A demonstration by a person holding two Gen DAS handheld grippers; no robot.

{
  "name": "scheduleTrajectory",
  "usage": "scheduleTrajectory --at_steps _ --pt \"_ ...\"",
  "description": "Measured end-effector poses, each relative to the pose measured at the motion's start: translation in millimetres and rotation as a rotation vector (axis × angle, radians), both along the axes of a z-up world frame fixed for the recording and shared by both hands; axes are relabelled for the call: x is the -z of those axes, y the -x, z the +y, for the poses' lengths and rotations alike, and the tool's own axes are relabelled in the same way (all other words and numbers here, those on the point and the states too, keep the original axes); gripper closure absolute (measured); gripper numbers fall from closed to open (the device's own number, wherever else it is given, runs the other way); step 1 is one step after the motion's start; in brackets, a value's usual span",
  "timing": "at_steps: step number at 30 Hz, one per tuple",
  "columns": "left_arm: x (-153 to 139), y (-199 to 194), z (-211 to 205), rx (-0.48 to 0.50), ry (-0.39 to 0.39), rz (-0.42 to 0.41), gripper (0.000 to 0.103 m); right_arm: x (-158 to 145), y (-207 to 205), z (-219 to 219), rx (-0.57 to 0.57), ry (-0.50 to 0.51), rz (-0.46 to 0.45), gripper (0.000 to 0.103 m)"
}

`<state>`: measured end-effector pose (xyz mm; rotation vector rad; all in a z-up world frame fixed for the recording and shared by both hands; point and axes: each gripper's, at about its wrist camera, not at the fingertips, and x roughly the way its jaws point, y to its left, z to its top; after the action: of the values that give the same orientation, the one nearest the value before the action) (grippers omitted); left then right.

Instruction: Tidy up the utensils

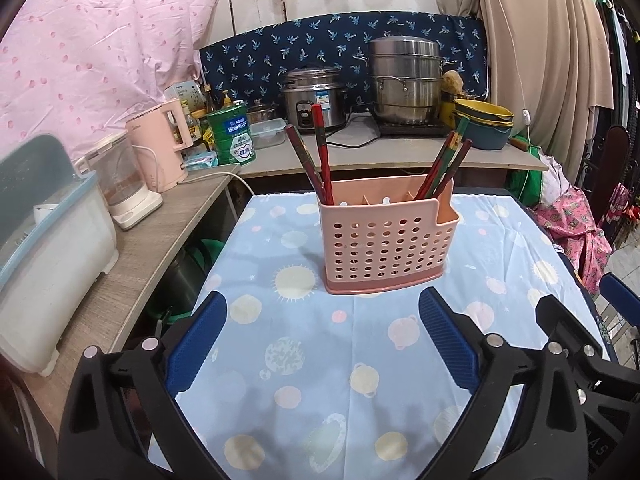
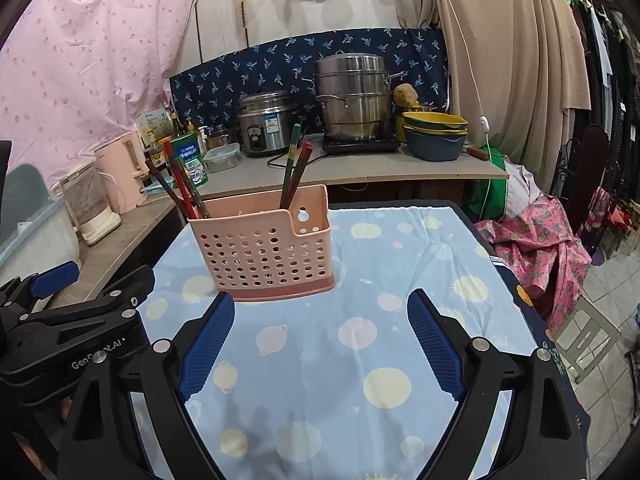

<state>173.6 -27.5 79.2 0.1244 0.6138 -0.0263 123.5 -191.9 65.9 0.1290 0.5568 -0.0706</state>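
- Both claws hang wide open with nothing in them: the left claw low in its own view, the right claw low in its own, each with only patterned cloth showing between the blue pads.
- The pink caddy stands upright at mid-frame on the cloth-covered surface, just beyond both sets of fingertips. Chopsticks already lean in it: one bunch at its left end, another at its right.
- No loose utensils show on the cloth, so the sorting looks about finished. My guess is the main danger now is disturbing what is already stowed.
- The caddy looks light and tall for its base. A claw pushed forward into its near wall could shove it along or tip it, and the sticks would spill.
- The sticks lean outward well above the rim. A pad that catches one from the side could lever it out or drag the caddy over.
- The cloth is loose and rumpled. A fingertip that drags on it could pull the caddy along with it.
- The two claws are close side by side; the left one fills the lower left of the right view, so they could knock together if either swings inward.
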Motion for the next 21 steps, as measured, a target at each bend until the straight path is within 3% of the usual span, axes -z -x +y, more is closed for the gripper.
scheduleTrajectory --at_steps 3,5,21 --pt "0 1 2 -0.01 0.001 0.001 0.009 0 1 1 0.007 0.006 0.003 0.015" --pt "1 1 4 -0.009 0.011 0.006 0.007 0 1 -1 0.012 -0.002 -0.003 0.006" --pt "9 -4 12 -0.041 0.013 0.031 0.007 3 -7 5 0.007 0.009 0.018 0.006"
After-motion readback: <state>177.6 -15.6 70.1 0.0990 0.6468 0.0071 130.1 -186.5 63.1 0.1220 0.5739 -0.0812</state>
